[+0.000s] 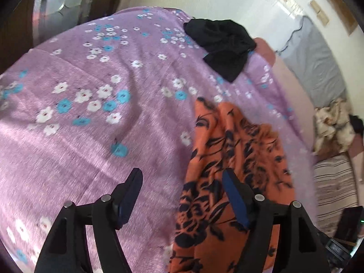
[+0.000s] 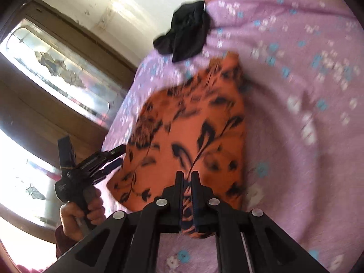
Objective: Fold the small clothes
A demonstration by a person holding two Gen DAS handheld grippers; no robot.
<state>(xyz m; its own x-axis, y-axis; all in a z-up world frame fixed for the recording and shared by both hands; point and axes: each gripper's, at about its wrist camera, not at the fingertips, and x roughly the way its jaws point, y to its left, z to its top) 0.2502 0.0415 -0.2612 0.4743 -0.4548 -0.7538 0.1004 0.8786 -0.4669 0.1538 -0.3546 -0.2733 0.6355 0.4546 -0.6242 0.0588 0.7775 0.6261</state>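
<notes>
A bed fills most of the room, covered by a lilac bedspread [image 1: 95,150] printed with white and blue flowers and lying in soft wrinkles. Behind its far side stands a dark wooden cabinet with a mirrored panel [image 2: 61,68], and beyond the other edge a grey sheet [image 1: 316,68] and a striped cushion [image 1: 334,186] lie lower down, with a crumpled pale cloth beside them.

On the bedspread rests the orange garment [image 2: 193,122], patterned with dark leaves and blossoms. It lies mostly flat in a rough rectangle, with one near edge lifted off the cover. Farther up the bed, near its edge and apart from the orange piece, sits a crumpled black garment [image 1: 223,45].

The right gripper [image 2: 188,177] has its jaws drawn together on the near edge of the orange garment, and the printed cloth shows pinched in the narrow slit between the pads.

The left gripper [image 1: 182,177] has its jaws standing well apart, with nothing pressed between them. One finger hangs over the bare bedspread and the other over the edge of the orange cloth. Seen from the right wrist, it sits just beside the garment's far corner, and whether it touches there I cannot tell. A hand [image 2: 79,213] with a dark red cuff grips its handle.
</notes>
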